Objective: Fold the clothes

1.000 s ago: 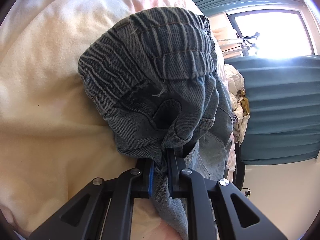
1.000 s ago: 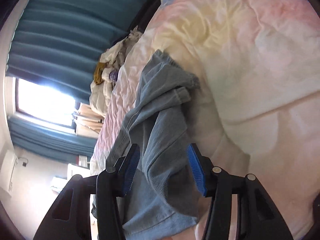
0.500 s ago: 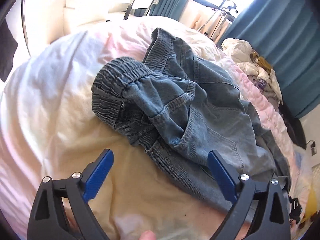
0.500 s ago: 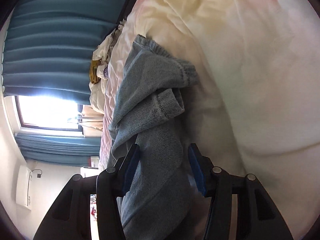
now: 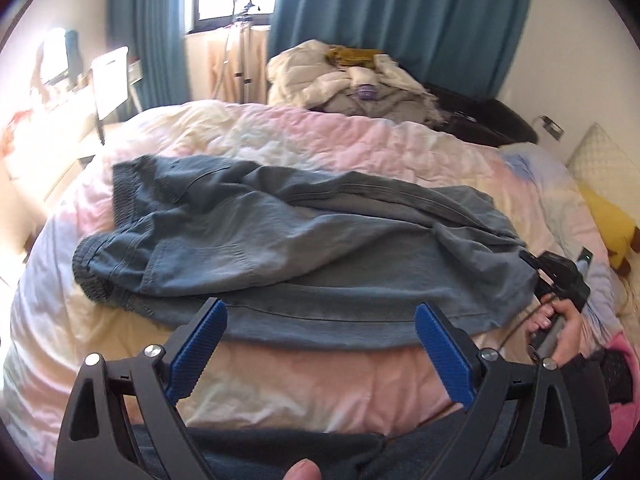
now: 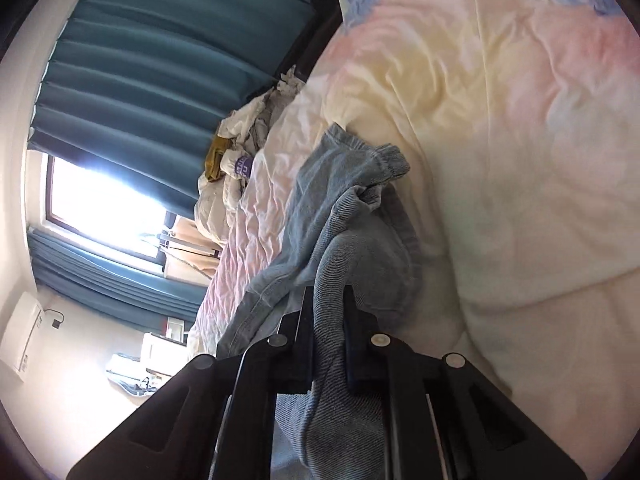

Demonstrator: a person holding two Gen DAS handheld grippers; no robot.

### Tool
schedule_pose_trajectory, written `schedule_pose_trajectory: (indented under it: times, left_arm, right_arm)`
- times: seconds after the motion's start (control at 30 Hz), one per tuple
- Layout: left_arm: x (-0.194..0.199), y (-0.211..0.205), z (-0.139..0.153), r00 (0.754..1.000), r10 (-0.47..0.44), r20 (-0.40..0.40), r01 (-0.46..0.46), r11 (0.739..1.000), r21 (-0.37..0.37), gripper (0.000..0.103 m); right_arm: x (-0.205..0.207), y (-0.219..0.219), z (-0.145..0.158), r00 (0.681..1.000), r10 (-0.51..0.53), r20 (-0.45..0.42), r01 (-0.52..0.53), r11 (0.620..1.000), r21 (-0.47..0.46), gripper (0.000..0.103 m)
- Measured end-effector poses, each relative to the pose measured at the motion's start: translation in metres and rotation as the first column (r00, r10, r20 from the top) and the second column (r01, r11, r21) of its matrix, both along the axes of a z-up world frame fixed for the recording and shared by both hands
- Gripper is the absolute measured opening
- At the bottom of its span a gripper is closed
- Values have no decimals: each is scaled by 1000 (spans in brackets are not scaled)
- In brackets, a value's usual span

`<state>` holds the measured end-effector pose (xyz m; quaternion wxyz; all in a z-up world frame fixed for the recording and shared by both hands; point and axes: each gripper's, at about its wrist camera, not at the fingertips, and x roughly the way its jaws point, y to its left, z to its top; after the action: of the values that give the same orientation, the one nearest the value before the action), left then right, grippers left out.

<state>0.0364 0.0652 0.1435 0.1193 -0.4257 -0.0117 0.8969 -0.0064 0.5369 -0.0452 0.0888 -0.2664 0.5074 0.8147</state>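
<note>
Nearest in the left wrist view, the left gripper [image 5: 318,354] hangs with its blue pads spread wide and nothing between them, just short of the near edge of the denim trousers [image 5: 280,248]. The trousers lie stretched across the pastel duvet [image 5: 360,148] ahead of it, the gathered waistband off to its left, the legs running away to its right and one layer lying rumpled over the other. At that far right end the right gripper [image 6: 329,312] is clamped on a ridge of the denim, which bunches up between its closed pads and trails onward over the bedding. Beyond the bed sits a heap of pale laundry [image 5: 344,76] before teal curtains [image 5: 400,20]. The risk I see is that a pull from the right end alone would drag the whole garment sideways, since the waistband end is unheld, and the loose top layer could slide and set a crooked crease.
</note>
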Motion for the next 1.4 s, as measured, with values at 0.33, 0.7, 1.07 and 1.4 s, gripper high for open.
schedule_pose_trajectory:
  times: [0.33, 0.7, 1.07, 1.4]
  left_arm:
    - [59, 76, 60, 966, -252, -50, 250, 967, -36, 96]
    - [51, 105, 22, 938, -345, 25, 346, 938, -36, 96]
    - [42, 118, 15, 926, -371, 62, 371, 928, 18, 96]
    - [-5, 116, -26, 956, -283, 69, 286, 958, -34, 96]
  right_arm:
    - [47, 36, 38, 993, -111, 29, 96, 944, 315, 9]
    - [57, 39, -19, 984, -72, 163, 12, 939, 343, 9]
    - [64, 38, -26, 982, -25, 189, -41, 940, 339, 10]
    - [68, 29, 5, 985, -42, 167, -37, 895, 444, 9]
